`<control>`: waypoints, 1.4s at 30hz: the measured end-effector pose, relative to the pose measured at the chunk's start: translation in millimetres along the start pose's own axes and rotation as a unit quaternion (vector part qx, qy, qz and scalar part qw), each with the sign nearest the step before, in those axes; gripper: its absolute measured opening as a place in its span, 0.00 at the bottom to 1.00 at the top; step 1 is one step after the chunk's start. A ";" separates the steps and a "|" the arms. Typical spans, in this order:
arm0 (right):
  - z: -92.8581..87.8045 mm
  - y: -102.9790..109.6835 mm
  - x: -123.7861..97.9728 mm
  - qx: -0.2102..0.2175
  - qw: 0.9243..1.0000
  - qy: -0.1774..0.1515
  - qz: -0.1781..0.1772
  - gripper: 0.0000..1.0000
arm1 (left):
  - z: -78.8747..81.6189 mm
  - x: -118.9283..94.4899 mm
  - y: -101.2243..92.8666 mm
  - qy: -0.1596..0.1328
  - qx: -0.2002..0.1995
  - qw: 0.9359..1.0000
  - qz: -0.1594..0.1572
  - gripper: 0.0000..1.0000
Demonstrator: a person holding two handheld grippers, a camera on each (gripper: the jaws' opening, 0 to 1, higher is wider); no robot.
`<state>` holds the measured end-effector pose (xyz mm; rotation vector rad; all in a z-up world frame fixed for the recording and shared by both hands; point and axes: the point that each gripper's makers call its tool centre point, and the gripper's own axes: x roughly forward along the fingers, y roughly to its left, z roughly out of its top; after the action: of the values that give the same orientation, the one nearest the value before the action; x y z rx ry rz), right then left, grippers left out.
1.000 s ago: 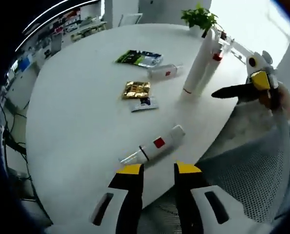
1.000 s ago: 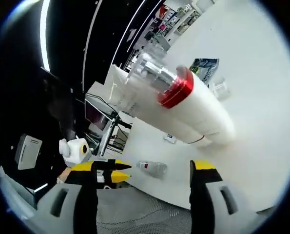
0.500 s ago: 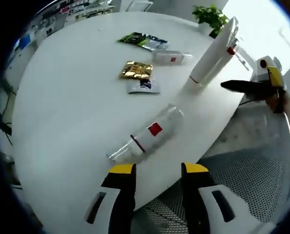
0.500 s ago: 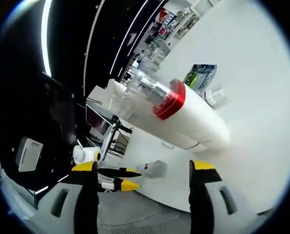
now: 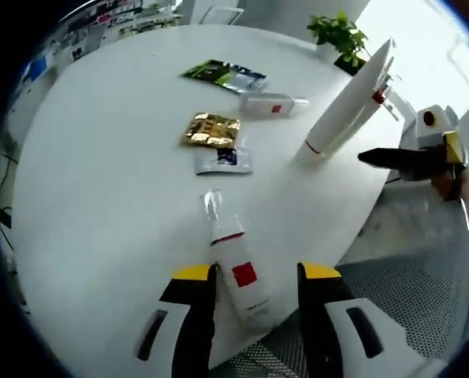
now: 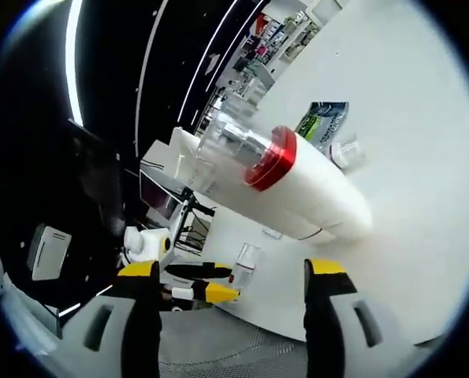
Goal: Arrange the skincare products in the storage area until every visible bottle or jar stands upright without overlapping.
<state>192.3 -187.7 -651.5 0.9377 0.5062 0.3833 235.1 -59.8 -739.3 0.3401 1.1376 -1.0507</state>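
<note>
the left gripper (image 5: 254, 276) has its jaws apart on either side of a small bottle (image 5: 236, 264) lying at the near edge of the white desk (image 5: 100, 173), not clamped on it. farther off lie a gold sachet (image 5: 210, 129), a white sachet (image 5: 222, 160), a green packet (image 5: 222, 74) and a second lying bottle (image 5: 272, 103). to the right a tall bottle (image 5: 346, 102) stands upright. the right gripper (image 6: 226, 276) hangs released just in front of that tall bottle (image 6: 289, 185).
</note>
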 end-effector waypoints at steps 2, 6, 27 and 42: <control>-0.2 0.1 -0.1 0.003 1.000 0.000 0.001 0.74 | -3.1 3.1 5.7 0.015 0.029 0.999 0.023 0.37; 1.0 0.6 -0.2 0.002 1.000 -0.002 0.001 0.74 | 1.6 8.2 16.3 0.010 0.050 0.997 0.056 0.31; -9.6 7.0 8.2 0.005 1.000 0.013 0.011 0.72 | 8.0 11.1 25.8 0.046 0.129 0.986 0.090 0.17; -5.7 13.3 8.9 -0.003 1.000 -0.002 0.027 0.67 | 25.4 -2.4 -4.1 -0.025 0.110 0.992 0.049 0.16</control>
<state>195.2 -172.1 -645.3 0.9480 0.4767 0.4321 246.2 -78.3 -725.2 0.5355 0.9526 -1.0937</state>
